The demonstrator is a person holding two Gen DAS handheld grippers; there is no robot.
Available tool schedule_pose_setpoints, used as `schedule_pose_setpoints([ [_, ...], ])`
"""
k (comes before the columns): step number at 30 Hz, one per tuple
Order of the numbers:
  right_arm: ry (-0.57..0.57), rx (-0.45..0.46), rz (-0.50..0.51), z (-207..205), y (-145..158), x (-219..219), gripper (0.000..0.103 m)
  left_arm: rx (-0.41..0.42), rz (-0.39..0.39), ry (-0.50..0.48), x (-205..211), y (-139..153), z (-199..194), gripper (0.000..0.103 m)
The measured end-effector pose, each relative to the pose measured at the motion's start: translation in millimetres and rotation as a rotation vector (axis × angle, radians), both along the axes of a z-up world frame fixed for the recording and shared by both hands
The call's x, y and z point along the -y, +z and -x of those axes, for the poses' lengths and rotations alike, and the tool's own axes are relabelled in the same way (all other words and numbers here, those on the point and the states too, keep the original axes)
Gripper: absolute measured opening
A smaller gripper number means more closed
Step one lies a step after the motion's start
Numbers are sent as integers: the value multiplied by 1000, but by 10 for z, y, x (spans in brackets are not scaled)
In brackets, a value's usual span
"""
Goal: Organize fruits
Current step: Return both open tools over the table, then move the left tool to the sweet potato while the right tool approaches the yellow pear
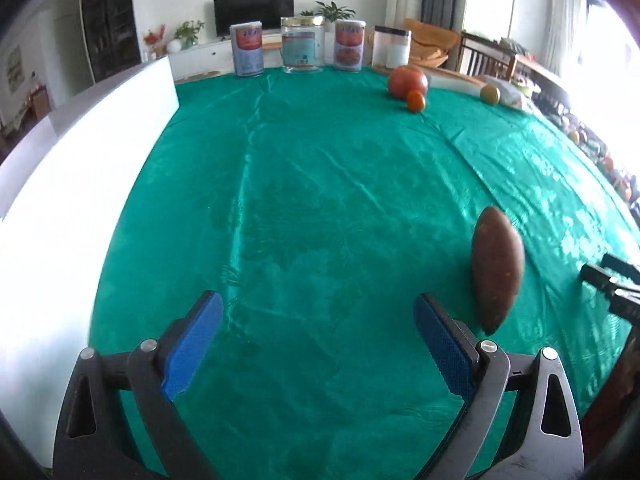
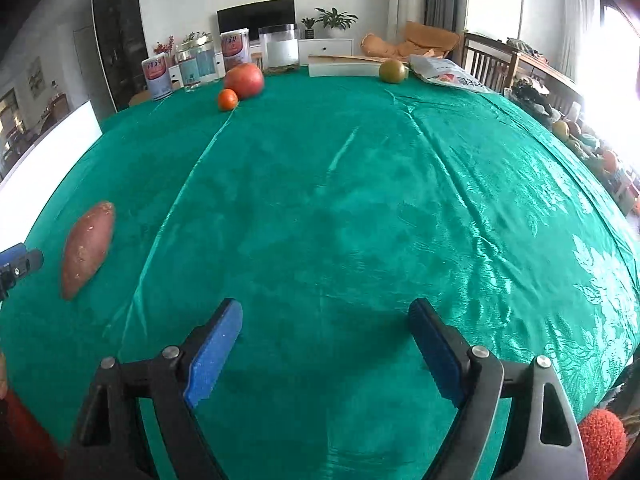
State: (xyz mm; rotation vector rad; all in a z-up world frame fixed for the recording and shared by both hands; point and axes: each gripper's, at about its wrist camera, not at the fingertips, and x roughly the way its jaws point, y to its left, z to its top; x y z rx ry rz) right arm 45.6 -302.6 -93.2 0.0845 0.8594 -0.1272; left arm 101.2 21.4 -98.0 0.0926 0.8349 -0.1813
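A brown sweet potato (image 1: 497, 270) lies on the green tablecloth (image 1: 320, 200), just right of my left gripper (image 1: 318, 306), which is open with nothing between its blue pads. The same sweet potato (image 2: 89, 248) shows far left in the right wrist view, well left of my right gripper (image 2: 326, 316), also open over bare cloth. At the far side sit a big red fruit (image 1: 407, 81) with a small orange (image 1: 415, 101) in front of it, and a green round fruit (image 1: 490, 94). They appear again as red fruit (image 2: 244, 80), orange (image 2: 227, 100) and green fruit (image 2: 392, 71).
Tins and clear jars (image 1: 302, 46) stand in a row at the table's far edge. A white board (image 1: 72, 160) borders the left side. A long white box (image 2: 346, 66) and a paper packet (image 2: 448, 72) lie at the back right. Chairs and clutter sit beyond the right edge.
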Motion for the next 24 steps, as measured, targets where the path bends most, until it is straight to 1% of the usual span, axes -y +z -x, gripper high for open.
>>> schedule_pose_setpoints([
  [1,0,3,0,-7,26,17,90,-7,-26,-1,10,-47,-8,97],
  [2,-1,2,2,-12,29,29,92,-29,-33,3,-3,-106,-13,97],
  [3,0,1,6,-65,15,-3,97,-39,-22,4,-1,-104,-57,97],
  [4,3,4,11,-130,-36,-26,101,-45,-10,3,-7,-105,-87,98],
  [6,-4,15,12,-213,-89,-66,101,-68,0,0,-7,-123,-125,99],
  [9,3,13,8,-231,-115,-78,102,-68,-6,-1,14,-127,-126,100],
  [10,3,13,10,-276,-171,-116,102,-67,-6,-3,24,-132,-126,99],
  [12,4,12,10,-277,-174,-115,103,-60,5,-16,47,-108,-109,99],
  [14,4,13,10,-290,-189,-120,103,-46,70,-48,72,-14,-34,98],
  [16,4,12,10,-287,-182,-119,103,-23,163,-122,168,171,52,99],
  [18,3,12,10,-291,-185,-120,103,-23,192,-205,354,315,57,99],
  [19,3,12,11,-286,-183,-132,103,-32,179,-248,486,365,35,99],
  [21,3,12,11,-283,-178,-133,103,-59,115,-311,749,369,-51,99],
  [23,3,12,10,-275,-170,-131,103,-86,36,-340,979,271,-157,98],
  [24,4,12,10,-278,-169,-133,103,-100,17,-346,1038,218,-200,93],
])
